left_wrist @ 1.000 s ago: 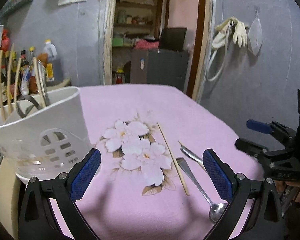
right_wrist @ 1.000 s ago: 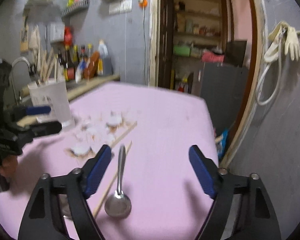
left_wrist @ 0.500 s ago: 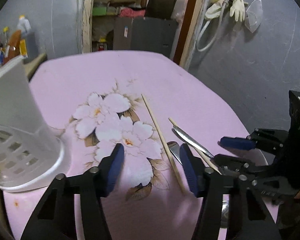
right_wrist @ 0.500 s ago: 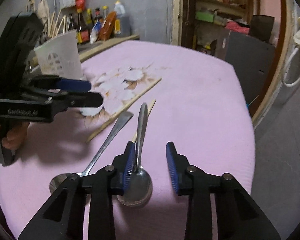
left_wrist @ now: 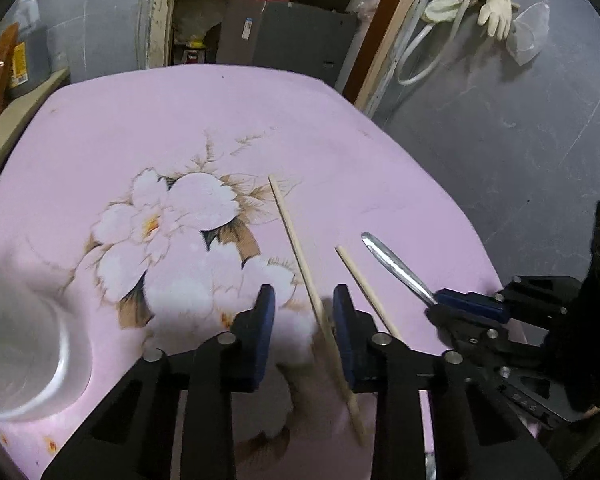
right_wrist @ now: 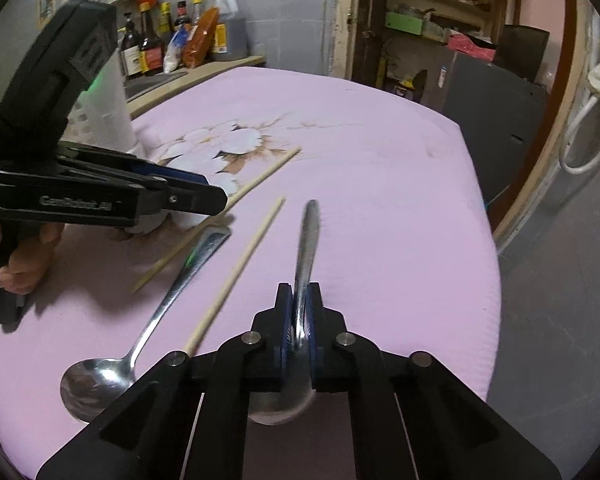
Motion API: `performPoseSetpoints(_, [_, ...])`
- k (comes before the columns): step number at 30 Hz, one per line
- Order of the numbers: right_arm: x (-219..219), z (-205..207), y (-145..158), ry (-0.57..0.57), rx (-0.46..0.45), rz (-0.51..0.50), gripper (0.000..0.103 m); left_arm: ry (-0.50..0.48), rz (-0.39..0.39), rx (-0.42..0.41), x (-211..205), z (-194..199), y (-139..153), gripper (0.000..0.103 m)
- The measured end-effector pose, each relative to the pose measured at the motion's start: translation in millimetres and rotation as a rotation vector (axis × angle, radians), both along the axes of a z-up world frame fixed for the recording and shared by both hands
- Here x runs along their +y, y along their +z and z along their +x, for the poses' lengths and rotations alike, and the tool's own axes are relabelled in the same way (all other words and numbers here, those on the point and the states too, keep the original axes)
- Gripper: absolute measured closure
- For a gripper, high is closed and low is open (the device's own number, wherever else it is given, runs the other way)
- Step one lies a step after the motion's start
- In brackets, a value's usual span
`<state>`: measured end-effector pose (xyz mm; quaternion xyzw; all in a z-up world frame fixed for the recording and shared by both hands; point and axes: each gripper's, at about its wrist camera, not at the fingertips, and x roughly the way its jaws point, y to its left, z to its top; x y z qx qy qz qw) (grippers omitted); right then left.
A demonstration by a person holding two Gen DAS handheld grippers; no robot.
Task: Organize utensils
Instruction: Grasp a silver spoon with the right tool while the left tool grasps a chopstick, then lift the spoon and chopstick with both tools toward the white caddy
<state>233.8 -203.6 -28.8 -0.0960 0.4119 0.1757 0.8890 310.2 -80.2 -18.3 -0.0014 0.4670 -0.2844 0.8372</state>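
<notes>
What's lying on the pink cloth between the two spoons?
One wooden chopstick lies between the free spoon and the spoon clamped in the right gripper. The right wrist view shows it plainly.

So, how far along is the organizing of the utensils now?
Done: nothing I can confirm; the inside of the white holder is hidden. In hand: the right tool is shut on one spoon; the left tool has one chopstick between its jaws, just closing, not yet pinching. Left: the second spoon and second chopstick lie on the pink cloth.
</notes>
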Motion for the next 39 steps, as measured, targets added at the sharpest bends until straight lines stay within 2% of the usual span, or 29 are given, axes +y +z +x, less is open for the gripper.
performPoseSetpoints(4, [-0.7, 3.9, 0.2, -0.011, 0.004, 0.005, 0.101, 0.0, 0.004, 0.03, -5.3, 16.2, -1.4, 0.087])
performPoseSetpoints(8, [0.8, 9.2, 1.7, -0.007, 0.016, 0.015, 0.099, 0.014, -0.008, 0.063, -3.3, 26.6, -5.6, 0.097])
performPoseSetpoints(13, [6.2, 14.5, 1.5, 0.001, 0.02, -0.004, 0.098, 0.032, -0.014, 0.088, 3.3, 27.2, -5.9, 0.099])
performPoseSetpoints(19, [18.2, 27.2, -1.6, 0.015, 0.029, -0.054, 0.097, 0.075, -0.083, 0.144, 26.4, 12.1, -5.7, 0.1])
performPoseSetpoints(28, [30.2, 39.8, -3.3, 0.102, 0.073, -0.145, 0.097, 0.074, -0.072, 0.148, 39.9, -10.5, 0.6, 0.101])
performPoseSetpoints(32, [25.9, 33.6, -2.1, 0.085, 0.046, -0.107, 0.097, 0.095, -0.072, 0.11, 44.6, -26.7, 3.5, 0.101])
performPoseSetpoints(34, [19.5, 26.7, 0.3, 0.058, 0.029, -0.049, 0.097, 0.102, -0.086, 0.089, 46.1, -36.4, 8.3, 0.101])
performPoseSetpoints(37, [15.6, 13.8, 6.9, 0.027, -0.016, 0.018, 0.097, 0.106, -0.155, 0.056, 54.5, -53.3, 16.5, 0.101])
performPoseSetpoints(39, [12.8, 0.6, 15.2, 0.006, -0.072, 0.079, 0.097, 0.122, -0.179, -0.007, 59.9, -66.5, 22.7, 0.101])
